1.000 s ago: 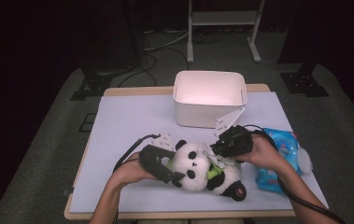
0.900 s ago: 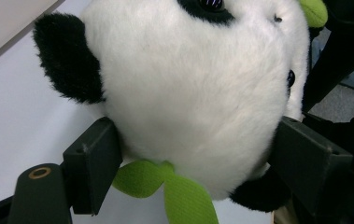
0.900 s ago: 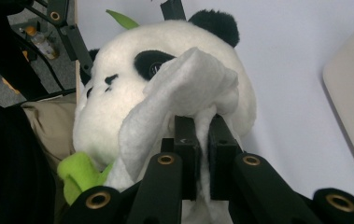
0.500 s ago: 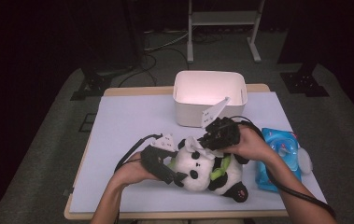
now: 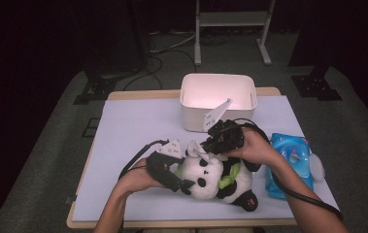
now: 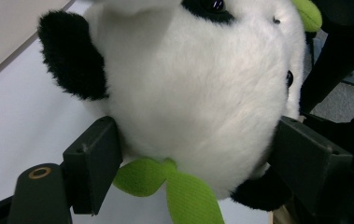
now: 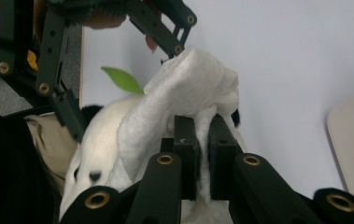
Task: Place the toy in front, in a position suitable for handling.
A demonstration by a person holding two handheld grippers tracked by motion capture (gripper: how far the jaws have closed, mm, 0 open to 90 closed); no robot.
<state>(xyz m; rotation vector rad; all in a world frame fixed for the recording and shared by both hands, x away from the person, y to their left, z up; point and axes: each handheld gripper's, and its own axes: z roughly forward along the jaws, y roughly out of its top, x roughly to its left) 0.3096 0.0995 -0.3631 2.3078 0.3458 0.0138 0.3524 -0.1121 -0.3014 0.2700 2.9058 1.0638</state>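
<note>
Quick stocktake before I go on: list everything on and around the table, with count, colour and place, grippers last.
panda plush: 1, black and white with green leaves, front centre of mat.
white wipe: 1, white, draped on the panda's head.
bin: 1, white, back centre of mat.
wipes pack: 1, blue, right of panda.
mat: 1, pale lilac, covering the tabletop.
left gripper: 1, black, jaws clamped on the panda's head.
right gripper: 1, black, shut on the white wipe.
</note>
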